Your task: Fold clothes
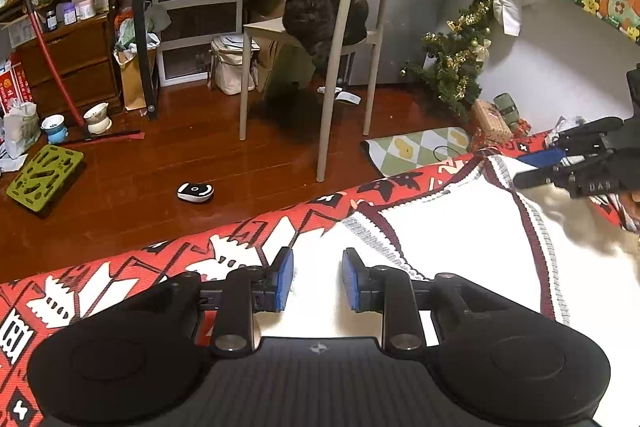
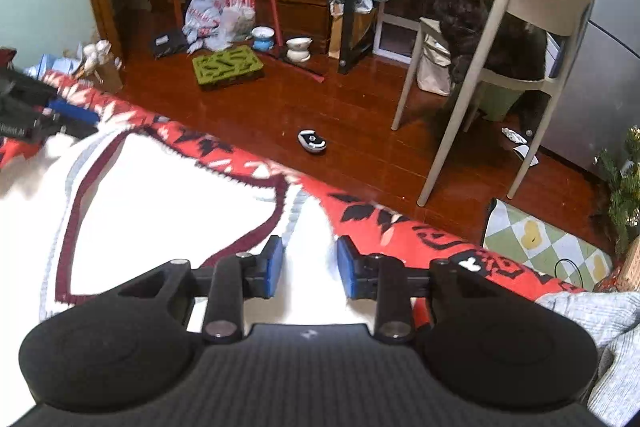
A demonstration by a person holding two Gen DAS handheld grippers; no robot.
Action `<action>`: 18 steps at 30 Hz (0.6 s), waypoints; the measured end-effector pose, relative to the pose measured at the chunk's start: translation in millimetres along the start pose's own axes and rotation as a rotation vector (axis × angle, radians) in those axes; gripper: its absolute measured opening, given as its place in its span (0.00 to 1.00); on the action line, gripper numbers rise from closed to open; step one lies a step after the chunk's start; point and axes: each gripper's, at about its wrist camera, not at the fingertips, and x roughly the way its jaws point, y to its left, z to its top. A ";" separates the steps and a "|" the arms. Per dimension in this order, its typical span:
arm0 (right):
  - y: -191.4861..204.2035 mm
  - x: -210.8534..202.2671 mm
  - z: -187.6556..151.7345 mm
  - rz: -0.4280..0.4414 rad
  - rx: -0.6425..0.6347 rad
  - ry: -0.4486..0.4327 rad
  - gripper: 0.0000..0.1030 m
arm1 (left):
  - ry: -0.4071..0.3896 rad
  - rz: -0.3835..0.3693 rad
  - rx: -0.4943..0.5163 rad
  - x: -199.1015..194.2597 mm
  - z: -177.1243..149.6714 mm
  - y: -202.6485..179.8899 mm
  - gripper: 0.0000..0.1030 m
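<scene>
Left wrist view shows our left gripper (image 1: pixel 317 279) with its jaws apart over the white garment (image 1: pixel 460 247), nothing pinched between the blue pads (image 1: pixel 283 277). The garment, white with a dark red and grey trim, lies spread on the red patterned blanket (image 1: pixel 132 279), close to the edge that drops to the wooden floor (image 1: pixel 200 163). In the right wrist view our right gripper (image 2: pixel 310 273) stands the same way: jaws apart, white fabric beneath the gap, no cloth clamped.

We judge the main risk to be a poor pick. If we close while the pads sit above flat cloth, we may catch only the top layer, or pinch the blanket along with the garment, and the fold then drags the blanket up too. On the right side the pads are just beside the trimmed edge and the blanket's border, so a grab there could easily take both.

The second risk is uneven lifting: if one gripper gets a firm hold and the other slips, the garment twists and the fold comes out crooked.

Third, the garment lies near the blanket's edge; a pull toward the floor could slide it off. The dark cat (image 1: pixel 316 15) on the chair (image 1: pixel 360 27) is well apart, but could wander over.
</scene>
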 end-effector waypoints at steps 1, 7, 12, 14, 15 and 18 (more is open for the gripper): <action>-4.0 -0.4 1.1 0.008 0.026 -0.011 0.32 | 0.001 -0.003 -0.003 1.3 0.1 0.9 0.28; -34.3 -2.0 4.4 0.043 0.184 -0.072 0.33 | 0.004 -0.009 -0.039 10.4 2.0 10.0 0.32; -34.3 4.3 3.0 0.028 0.093 -0.017 0.32 | -0.009 -0.013 -0.032 9.6 -0.2 10.9 0.32; -22.6 3.0 -0.8 0.017 0.027 -0.012 0.29 | -0.009 -0.014 -0.022 8.9 -0.7 10.3 0.32; -15.7 3.1 -2.1 -0.004 -0.008 -0.011 0.29 | -0.010 -0.015 -0.017 8.6 -1.0 10.0 0.32; -3.3 5.9 -1.2 -0.042 -0.034 -0.002 0.29 | 0.003 0.003 0.004 9.3 1.0 4.9 0.32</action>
